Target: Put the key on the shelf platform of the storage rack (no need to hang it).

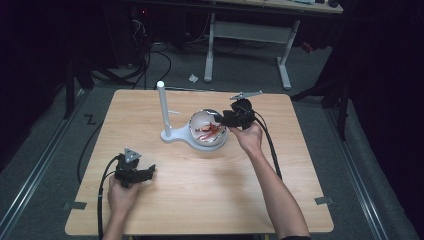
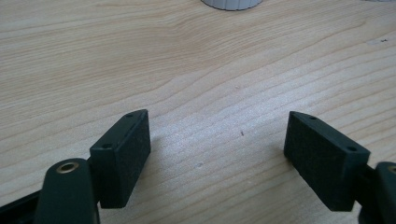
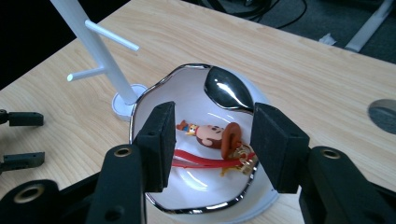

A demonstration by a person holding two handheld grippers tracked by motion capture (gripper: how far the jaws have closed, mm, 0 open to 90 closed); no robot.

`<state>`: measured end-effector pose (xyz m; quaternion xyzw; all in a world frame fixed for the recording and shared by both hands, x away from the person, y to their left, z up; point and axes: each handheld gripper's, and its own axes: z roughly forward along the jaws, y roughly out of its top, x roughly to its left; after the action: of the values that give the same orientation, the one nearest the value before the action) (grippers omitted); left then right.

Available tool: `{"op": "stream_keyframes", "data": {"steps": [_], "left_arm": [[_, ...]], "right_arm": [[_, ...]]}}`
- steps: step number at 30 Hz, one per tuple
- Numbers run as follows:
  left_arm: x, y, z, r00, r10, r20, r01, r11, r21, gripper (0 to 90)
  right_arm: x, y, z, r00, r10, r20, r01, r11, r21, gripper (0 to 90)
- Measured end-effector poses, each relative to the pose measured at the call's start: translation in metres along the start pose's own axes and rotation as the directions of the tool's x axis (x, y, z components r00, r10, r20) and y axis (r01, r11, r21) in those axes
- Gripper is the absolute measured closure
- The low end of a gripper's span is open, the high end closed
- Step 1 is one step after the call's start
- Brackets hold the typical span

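From the high view, a pale wooden tabletop stands in a dark room, a white bowl and white stand near its far edge. The left gripper hovers over bare wood, jaws wide and empty. The right gripper, jaws about half open, hangs over the bowl's keychain figure, seemingly not touching it.

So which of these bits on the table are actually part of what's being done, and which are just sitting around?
Part of the job:
- the figure keychain with red strap, lying in the white dish
- the right gripper, open just over the dish
- probably the white peg stand beside the dish

Just there:
- the left gripper, open, idle on the bare table
- the desk frame on the floor behind
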<state>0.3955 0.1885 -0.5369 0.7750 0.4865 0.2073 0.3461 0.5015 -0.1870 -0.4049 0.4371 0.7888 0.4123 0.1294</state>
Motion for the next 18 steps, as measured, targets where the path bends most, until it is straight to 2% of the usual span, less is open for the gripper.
{"op": "stream_keyframes", "data": {"steps": [18], "left_arm": [[0.000,0.000,0.000,1.0000,0.000,0.000,0.000,1.0000,0.000,23.2]], "right_arm": [[-0.011,-0.010,-0.044,0.9988,-0.002,0.049,0.005,0.999,-0.053,48.8]]}}
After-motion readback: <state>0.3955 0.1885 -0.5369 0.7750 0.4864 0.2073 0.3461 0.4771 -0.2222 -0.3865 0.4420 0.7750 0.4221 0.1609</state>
